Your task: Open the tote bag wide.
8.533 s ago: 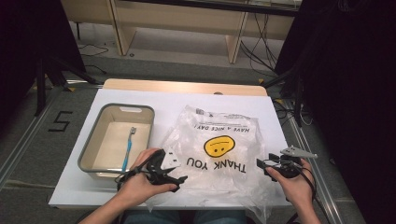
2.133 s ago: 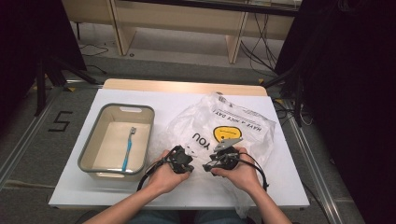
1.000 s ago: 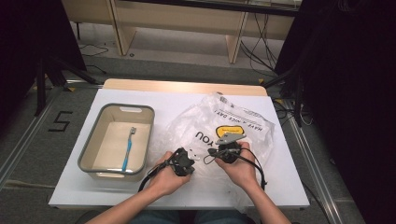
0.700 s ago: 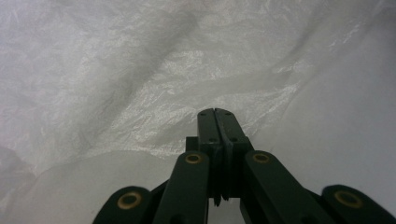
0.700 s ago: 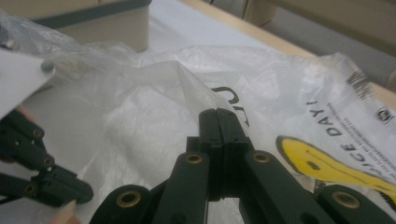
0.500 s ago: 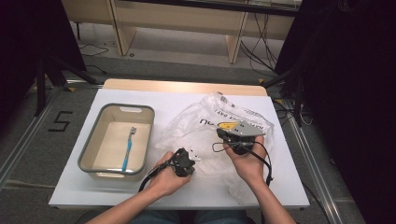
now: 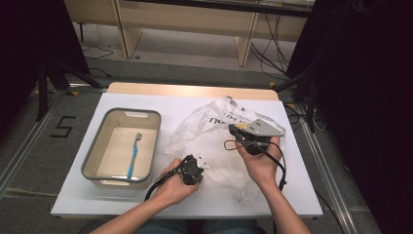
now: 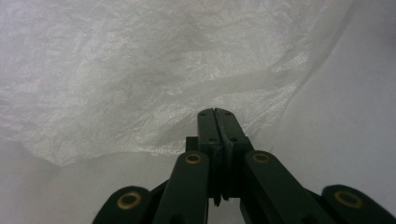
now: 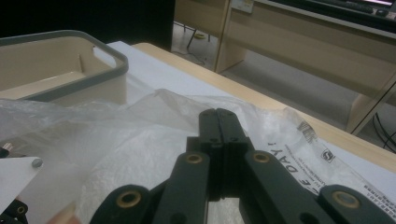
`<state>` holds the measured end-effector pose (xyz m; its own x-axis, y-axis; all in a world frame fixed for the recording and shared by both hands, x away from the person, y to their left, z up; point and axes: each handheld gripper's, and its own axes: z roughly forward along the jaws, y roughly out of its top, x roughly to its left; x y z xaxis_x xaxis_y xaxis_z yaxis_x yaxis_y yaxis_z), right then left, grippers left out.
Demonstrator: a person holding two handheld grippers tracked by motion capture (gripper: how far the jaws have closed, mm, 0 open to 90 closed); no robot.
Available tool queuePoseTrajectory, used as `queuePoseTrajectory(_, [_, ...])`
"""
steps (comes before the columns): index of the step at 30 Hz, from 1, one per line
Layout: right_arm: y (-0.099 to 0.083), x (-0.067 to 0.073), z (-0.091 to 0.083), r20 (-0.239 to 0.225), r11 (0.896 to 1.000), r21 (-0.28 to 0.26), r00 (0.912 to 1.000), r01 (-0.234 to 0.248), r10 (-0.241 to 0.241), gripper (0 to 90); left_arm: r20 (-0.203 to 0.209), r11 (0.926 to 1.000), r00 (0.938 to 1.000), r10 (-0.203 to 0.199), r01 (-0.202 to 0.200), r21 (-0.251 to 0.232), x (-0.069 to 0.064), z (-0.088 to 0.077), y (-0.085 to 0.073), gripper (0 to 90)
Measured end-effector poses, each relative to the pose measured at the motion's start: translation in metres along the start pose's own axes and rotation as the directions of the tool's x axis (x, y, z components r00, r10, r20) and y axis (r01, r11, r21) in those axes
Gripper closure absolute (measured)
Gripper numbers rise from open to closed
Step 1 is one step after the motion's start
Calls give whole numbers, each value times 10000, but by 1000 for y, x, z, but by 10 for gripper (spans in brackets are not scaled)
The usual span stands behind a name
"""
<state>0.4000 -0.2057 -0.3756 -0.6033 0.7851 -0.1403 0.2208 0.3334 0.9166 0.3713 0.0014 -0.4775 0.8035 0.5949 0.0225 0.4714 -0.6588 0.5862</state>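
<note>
High view: a white table (image 7: 146,204) bears a tray (image 7: 97,161) holding a toothbrush (image 7: 133,156); the plastic bag (image 7: 209,141) lies between the left gripper (image 7: 192,170) and the right gripper (image 7: 241,136). Left gripper view: jaws clenched on the bag's edge. Right gripper view: jaws clenched on bag film, the tray far left of them.

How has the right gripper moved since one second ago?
Yes. The right gripper has gone up the high view, away from the table's near edge, lifting the bag; the tray has stayed put.
</note>
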Motion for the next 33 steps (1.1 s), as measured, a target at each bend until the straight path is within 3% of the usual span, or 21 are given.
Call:
queuePoseTrajectory(5, [-2, 1, 2, -47, 10000, 40, 10000, -8, 8, 900, 75, 9999, 9999, 104, -105, 89, 1, -3, 0, 853])
queuePoseTrajectory(7, [-1, 1, 2, -67, 10000, 43, 10000, -32, 32, 900, 188, 9993, 9998, 44, -37, -377, 0, -10, 3, 831])
queuePoseTrajectory(8, [-2, 0, 2, -74, 10000, 43, 10000, -43, 44, 900, 100, 9940, 9999, 109, -98, -1090, -2, -25, 10, 820])
queuePoseTrajectory(9, [-2, 0, 2, -57, 10000, 49, 10000, -40, 41, 900, 100, 9940, 9999, 109, -98, -1090, -2, -25, 10, 810])
queuePoseTrajectory(11, [-2, -1, 2, -81, 9999, 79, 9999, -71, 71, 900, -74, 9827, 9997, 219, -229, -1836, -2, -44, 19, 780])
queuePoseTrajectory(14, [-3, -1, 2, -90, 9999, 109, 9999, -73, 74, 900, -448, 9551, 9987, 246, -367, -2940, -2, -68, 34, 736])
queuePoseTrajectory(16, [-3, 1, 2, -139, 9999, 154, 9999, -68, 71, 900, -833, 9375, 9962, 253, -525, -3439, 1, -77, 44, 616])
queuePoseTrajectory(17, [-3, 1, 2, -152, 9998, 158, 9999, -78, 80, 900, -1358, 9274, 9902, 320, -800, -3654, 8, -80, 53, 564])
queuePoseTrajectory(18, [-3, 1, 2, -161, 9998, 163, 9998, -82, 85, 900, -1666, 9277, 9855, 315, -909, -3621, 12, -80, 57, 522])
queuePoseTrajectory(19, [-3, 1, 2, -161, 9998, 163, 9998, -82, 85, 900, -1666, 9277, 9855, 315, -909, -3621, 12, -80, 57, 495])
queuePoseTrajectory(21, [-4, 1, 2, -227, 9997, 221, 9997, -104, 109, 900, -1978, 9292, 9798, 295, -998, -3558, 20, -77, 64, 424])
queuePoseTrajectory(25, [-5, 1, 3, -268, 9995, 288, 9996, -115, 123, 900, -2046, 9475, 9785, 252, -886, -3071, 33, -62, 74, 388])
queuePoseTrajectory(27, [-6, 1, 4, -313, 9994, 325, 9995, -80, 90, 900, -1972, 9547, 9793, 464, -1016, -2797, 38, -53, 77, 441])
queuePoseTrajectory(29, [-6, 2, 4, -336, 9994, 347, 9994, -74, 86, 900, -2086, 9577, 9749, 781, -1315, -2559, 42, -46, 81, 489])
queuePoseTrajectory(30, [-6, 3, 4, -401, 9993, 365, 9992, -55, 70, 900, -2134, 9555, 9726, 923, -1468, -2560, 43, -44, 82, 622])
queuePoseTrajectory(31, [-6, 3, 4, -433, 9992, 386, 9990, -63, 80, 900, -2151, 9522, 9718, 961, -1528, -2647, 44, -42, 84, 676])
queuePoseTrajectory(33, [-6, 4, 4, -526, 9989, 465, 9986, -54, 78, 900, -2038, 9448, 9760, 766, -1364, -2980, 45, -41, 86, 769])
